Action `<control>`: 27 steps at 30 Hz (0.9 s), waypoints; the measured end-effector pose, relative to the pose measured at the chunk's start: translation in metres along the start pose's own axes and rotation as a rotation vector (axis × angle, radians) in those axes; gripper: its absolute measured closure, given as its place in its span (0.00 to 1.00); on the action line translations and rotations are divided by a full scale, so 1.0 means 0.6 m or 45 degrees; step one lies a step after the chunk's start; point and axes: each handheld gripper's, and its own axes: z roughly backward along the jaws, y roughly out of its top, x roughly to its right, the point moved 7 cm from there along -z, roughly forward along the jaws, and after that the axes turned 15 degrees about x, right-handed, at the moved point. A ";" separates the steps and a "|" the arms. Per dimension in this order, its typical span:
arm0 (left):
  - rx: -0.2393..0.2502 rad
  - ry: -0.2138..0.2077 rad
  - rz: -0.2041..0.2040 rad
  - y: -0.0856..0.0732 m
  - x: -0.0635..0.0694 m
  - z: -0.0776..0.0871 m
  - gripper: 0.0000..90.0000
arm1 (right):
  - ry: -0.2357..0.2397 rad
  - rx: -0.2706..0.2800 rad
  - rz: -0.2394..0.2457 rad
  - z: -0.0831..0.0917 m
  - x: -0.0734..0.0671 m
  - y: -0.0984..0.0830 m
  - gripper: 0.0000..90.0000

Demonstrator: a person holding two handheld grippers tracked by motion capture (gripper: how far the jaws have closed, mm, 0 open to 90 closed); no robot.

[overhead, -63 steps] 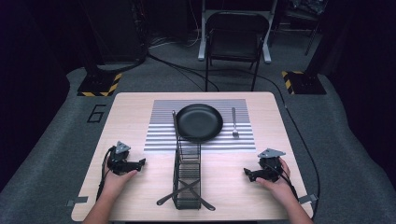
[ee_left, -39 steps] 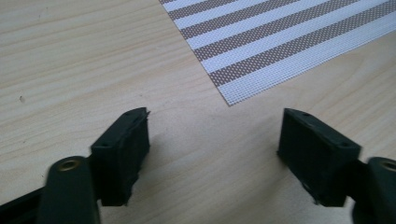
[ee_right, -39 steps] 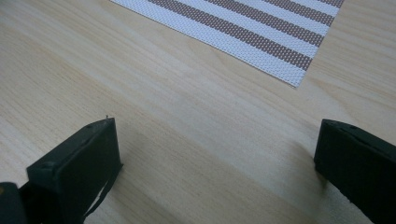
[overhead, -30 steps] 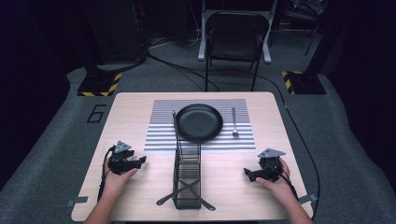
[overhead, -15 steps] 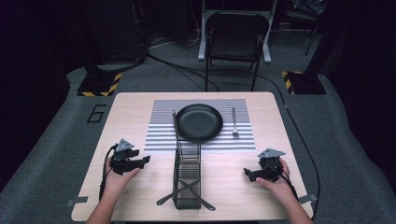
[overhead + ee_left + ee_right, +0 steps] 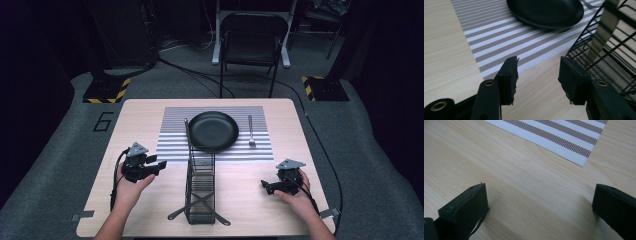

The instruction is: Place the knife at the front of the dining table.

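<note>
**A:** Two grippers, one small change. From the high view, the left gripper [image 6: 161, 165] has edged toward the wire basket [image 6: 190, 175] and now sits near its left side with its jaws pointing at it. The right gripper [image 6: 265, 186] hasn't budged and rests well off the basket's right side.

**B:** And the basket's load?

**A:** Two crossed utensils [image 6: 200, 210] poke out of its near end. A long utensil [image 6: 187, 132] leans up from its far end. Beyond the basket is the black plate [image 6: 213, 131] on the striped mat [image 6: 172, 140], with a fork [image 6: 251, 131] beyond and to the right.

**B:** What about the left gripper view?

**A:** The left gripper [image 6: 537, 72] has its jaws spread with nothing between them, just above bare table. The basket [image 6: 586, 37] is just beside the right-hand jaw and not touching it. A flat metal handle [image 6: 602, 30] stands inside the wires. The plate [image 6: 546, 11] lies past the basket's corner.

**B:** And the right gripper view?

**A:** The right gripper [image 6: 539, 202] is parted wide and holds nothing. It is over plain wood [image 6: 511, 175], with a corner of the mat [image 6: 564, 132] ahead.

**B:** So what does the shift mean?

**A:** I'd judge the left hand is starting an approach to the basket, probably for a utensil. Nothing is gripped yet, so the work is only beginning.
</note>
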 end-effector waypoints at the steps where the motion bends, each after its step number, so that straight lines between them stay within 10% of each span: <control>1: -0.003 -0.008 -0.011 0.004 0.005 0.000 0.55 | -0.002 -0.002 0.001 0.000 0.000 0.000 0.00; 27: 0.074 -0.153 -0.028 0.104 0.088 -0.043 0.53 | 0.001 -0.002 0.000 0.000 0.000 0.000 0.00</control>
